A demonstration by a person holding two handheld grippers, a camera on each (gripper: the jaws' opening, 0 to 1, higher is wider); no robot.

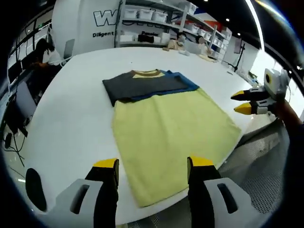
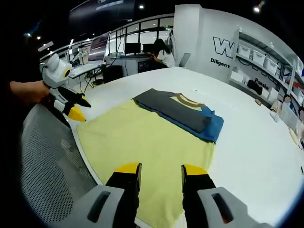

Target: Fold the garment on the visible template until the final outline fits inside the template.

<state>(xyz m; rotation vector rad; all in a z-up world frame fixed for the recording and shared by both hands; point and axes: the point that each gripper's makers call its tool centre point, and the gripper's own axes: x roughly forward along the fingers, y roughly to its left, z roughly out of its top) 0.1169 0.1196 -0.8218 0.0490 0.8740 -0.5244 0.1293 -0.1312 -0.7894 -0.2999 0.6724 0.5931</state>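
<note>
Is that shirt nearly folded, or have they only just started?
Partly done. The shirt lies flat on the white table, its dark sleeves already folded across the chest. Nothing is in hand: the left tool and right tool are open above the hem. The long yellow body still needs folding.

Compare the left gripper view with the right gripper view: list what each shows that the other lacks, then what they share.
Left gripper view alone: the right gripper entering from the right, its yellow-tipped fingers apart, and storage shelves close behind the table.

Right gripper view alone: the left gripper entering from the left, held by a hand, plus a row of monitors.

Both: the white table, the yellow T-shirt lying flat with its dark grey and blue sleeves folded across the collar end, and a seated person in the background.
</note>
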